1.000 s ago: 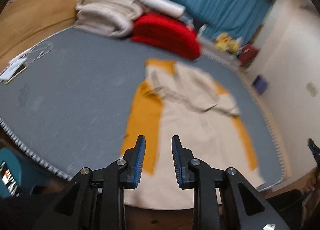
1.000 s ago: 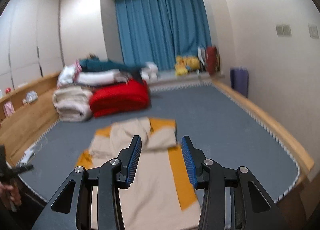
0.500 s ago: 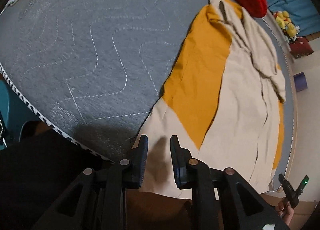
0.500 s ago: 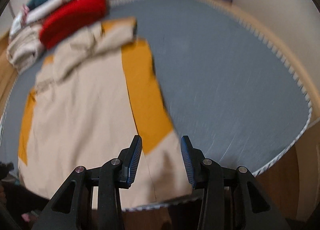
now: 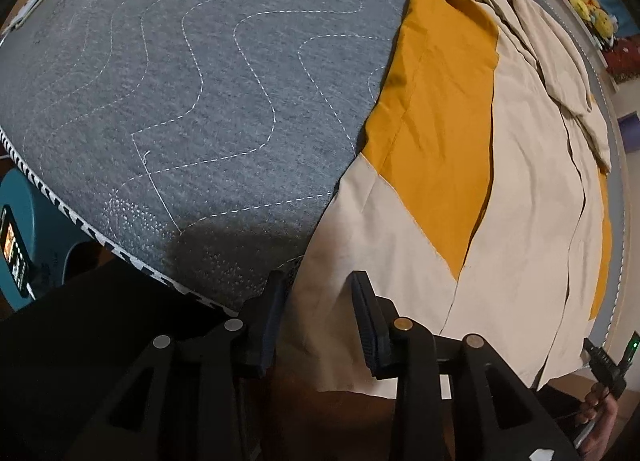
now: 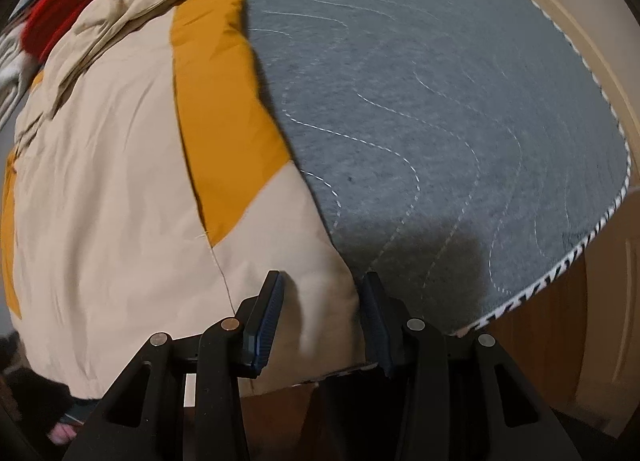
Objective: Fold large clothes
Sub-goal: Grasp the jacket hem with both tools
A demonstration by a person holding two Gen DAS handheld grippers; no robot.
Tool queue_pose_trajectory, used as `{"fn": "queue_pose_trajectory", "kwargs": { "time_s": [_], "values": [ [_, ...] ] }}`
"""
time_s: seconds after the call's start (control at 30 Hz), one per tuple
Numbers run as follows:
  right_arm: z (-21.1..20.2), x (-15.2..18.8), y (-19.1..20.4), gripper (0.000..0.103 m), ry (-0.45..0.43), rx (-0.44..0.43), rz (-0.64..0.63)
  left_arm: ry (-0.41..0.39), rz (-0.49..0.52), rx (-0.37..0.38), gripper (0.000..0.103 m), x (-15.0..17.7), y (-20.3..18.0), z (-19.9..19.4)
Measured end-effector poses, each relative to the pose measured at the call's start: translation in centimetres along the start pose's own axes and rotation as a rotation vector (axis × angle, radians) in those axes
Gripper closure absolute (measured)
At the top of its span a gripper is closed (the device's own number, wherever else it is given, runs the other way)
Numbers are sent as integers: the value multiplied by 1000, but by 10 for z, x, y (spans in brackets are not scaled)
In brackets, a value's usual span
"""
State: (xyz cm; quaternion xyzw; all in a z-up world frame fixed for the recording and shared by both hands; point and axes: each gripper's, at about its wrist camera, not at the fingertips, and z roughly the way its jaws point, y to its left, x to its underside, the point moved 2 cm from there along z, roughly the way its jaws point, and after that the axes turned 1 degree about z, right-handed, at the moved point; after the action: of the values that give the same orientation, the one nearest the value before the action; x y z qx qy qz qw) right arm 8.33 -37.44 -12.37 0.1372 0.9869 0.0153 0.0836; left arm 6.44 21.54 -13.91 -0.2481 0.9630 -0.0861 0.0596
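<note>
Left wrist view: beige-and-mustard garment (image 5: 500, 181) flat on grey quilted mat (image 5: 200, 81).

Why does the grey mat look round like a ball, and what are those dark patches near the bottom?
Left wrist view: the fisheye lens bulges the grey quilted mat into a dome, and a dark shadow falls on it just ahead of the jaws. Right wrist view: same bulge and shadow, and the beige and mustard garment looks slightly smeared, most at the left edge.
</note>
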Motion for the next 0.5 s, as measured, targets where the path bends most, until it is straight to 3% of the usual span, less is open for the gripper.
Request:
{"fn": "queue_pose_trajectory", "kwargs": {
  "time_s": [0.17, 0.3, 0.4, 0.5],
  "values": [
    [2, 6, 0, 60, 13, 17, -20, -10, 24, -4, 72, 2, -2, 0],
    [0, 11, 1, 60, 19, 17, -27, -14, 50, -15, 83, 8, -2, -2],
    [4, 13, 10, 61, 24, 9, -30, -15, 67, -4, 85, 14, -6, -4],
    [1, 17, 17, 77, 19, -15, -55, -6, 69, -3, 85, 19, -8, -2]
  ]
}}
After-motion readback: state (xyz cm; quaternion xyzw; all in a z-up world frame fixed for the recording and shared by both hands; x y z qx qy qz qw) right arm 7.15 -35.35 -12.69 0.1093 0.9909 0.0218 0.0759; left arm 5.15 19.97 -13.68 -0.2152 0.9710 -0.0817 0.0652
